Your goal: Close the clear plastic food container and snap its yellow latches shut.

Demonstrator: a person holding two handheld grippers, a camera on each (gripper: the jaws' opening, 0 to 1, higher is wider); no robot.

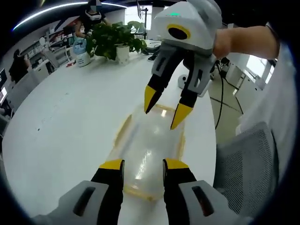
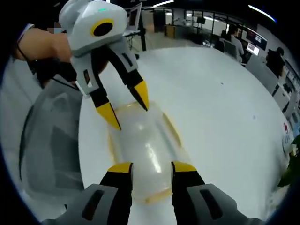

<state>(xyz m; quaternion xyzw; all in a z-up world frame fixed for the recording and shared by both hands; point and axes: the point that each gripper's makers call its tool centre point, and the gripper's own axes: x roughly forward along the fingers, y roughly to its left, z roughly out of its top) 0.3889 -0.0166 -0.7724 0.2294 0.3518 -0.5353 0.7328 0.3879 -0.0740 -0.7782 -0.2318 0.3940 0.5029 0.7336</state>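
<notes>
A clear plastic food container [image 1: 149, 147] [image 2: 143, 150] with yellow latches [image 1: 123, 127] [image 2: 171, 127] along its sides lies on the white table [image 1: 70, 117] [image 2: 220, 103], near the table's edge, with its lid lying on top. My left gripper [image 1: 144, 165] [image 2: 127, 108] is open, its yellow-tipped jaws straddling one end of the container. At the opposite end my right gripper [image 2: 151, 168] [image 1: 165, 110] is also open, with its tips just over the lid. Neither holds anything.
A grey mesh chair [image 1: 253, 173] [image 2: 47, 140] stands close beside the table edge by the container. A potted plant [image 1: 115, 40] sits at the table's far end. A person's hand [image 1: 243, 42] holds the right gripper. Office desks stand beyond.
</notes>
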